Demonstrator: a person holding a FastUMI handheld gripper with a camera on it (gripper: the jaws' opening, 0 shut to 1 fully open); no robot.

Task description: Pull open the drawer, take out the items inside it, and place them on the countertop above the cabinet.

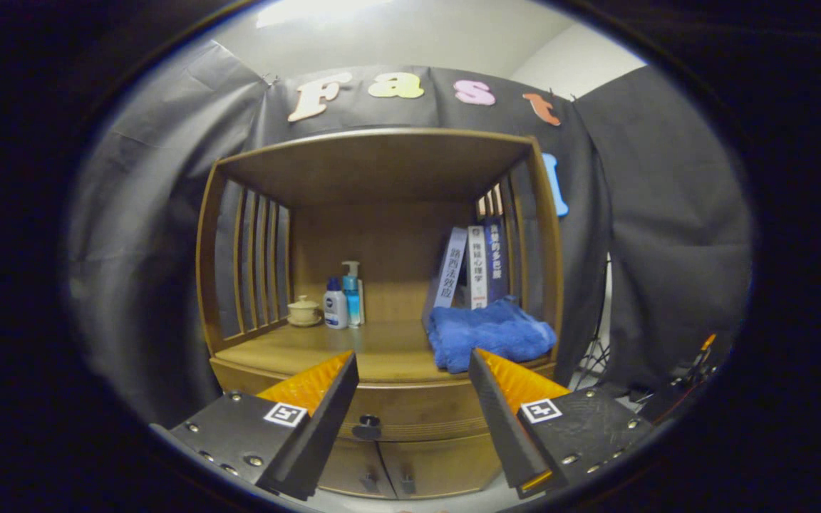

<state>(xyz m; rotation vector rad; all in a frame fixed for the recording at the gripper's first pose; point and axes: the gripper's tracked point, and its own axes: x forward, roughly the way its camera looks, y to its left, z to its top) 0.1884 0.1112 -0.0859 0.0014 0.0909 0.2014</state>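
- The wooden cabinet (382,171) stood against the black cloth wall, with slatted sides and an open shelf bay under its top board.
- At the far left of the table (289,353), close to the left slats, sat a small lidded ceramic cup (303,311) on a saucer.
- Just right of the cup stood a white bottle (334,305), and touching or nearly touching it a blue pump bottle (351,292), both near the back panel.
- Further right, well apart from the bottles, three books (478,265) stood against the right slats, the leftmost one tilted, the other two upright.
- In front of the books lay a crumpled blue towel (489,333), reaching the table's front edge on the right.
- The tool (414,367) hovered in front of the cabinet with its fingers spread wide and nothing between them; the left fingertip overlapped the table's front edge and the right fingertip sat just below the towel.
- The drawer (410,413) ran under the table's front edge and was closed; its dark knob (367,427) showed between the fingers, nearer the left one.
- Below the drawer were two cabinet doors (410,467), each with a small knob near the middle seam.
- A tripod leg (594,356) stood on the floor to the right of the cabinet.
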